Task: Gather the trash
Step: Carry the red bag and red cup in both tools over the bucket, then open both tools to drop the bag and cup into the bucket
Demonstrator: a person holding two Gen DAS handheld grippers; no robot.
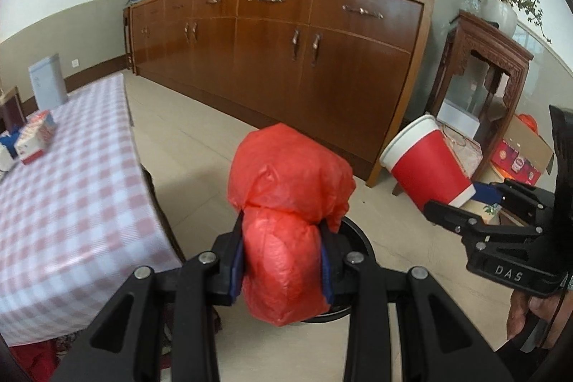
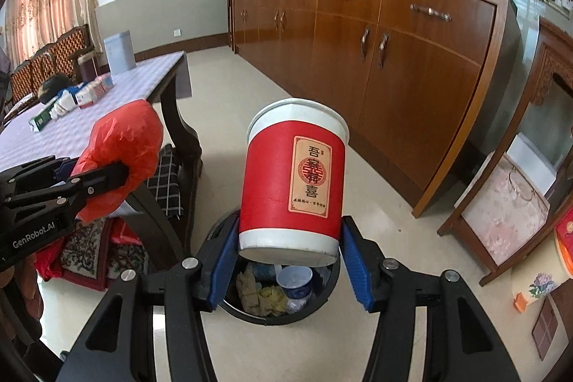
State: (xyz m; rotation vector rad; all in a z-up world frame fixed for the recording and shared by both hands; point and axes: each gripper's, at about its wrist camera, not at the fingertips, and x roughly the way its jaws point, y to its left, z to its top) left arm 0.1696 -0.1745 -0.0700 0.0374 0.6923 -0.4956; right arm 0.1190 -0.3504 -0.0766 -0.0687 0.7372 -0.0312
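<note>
Progress well along, by the look of it: both pieces of rubbish lifted clear of the checked-cloth table (image 1: 71, 174) and carried over the floor to the round black waste bin (image 2: 322, 303), neither yet dropped. Left gripper (image 1: 283, 260) pinched on a crumpled red plastic bag bundle (image 1: 286, 203), blue pads pressing into its lower half, bundle bulging out beyond the fingertips. Right gripper (image 2: 290, 249) clamped on the base of a red paper cup with white rim and a beige label (image 2: 293, 181). Bin directly beneath the cup in the right wrist view, already holding scraps and a small blue-and-white bowl-like piece (image 2: 295, 281); in the left wrist view only a sliver of dark rim visible behind the bundle, so probably over the bin too, though hard to confirm. Left to do, judging from this: release of both into the bin. Cup's long axis running along the fingers, mouth pointing away from the gripper and tilted upward, base nearest the bin. Bundle's long axis likewise stretched forward out of the jaws.
</note>
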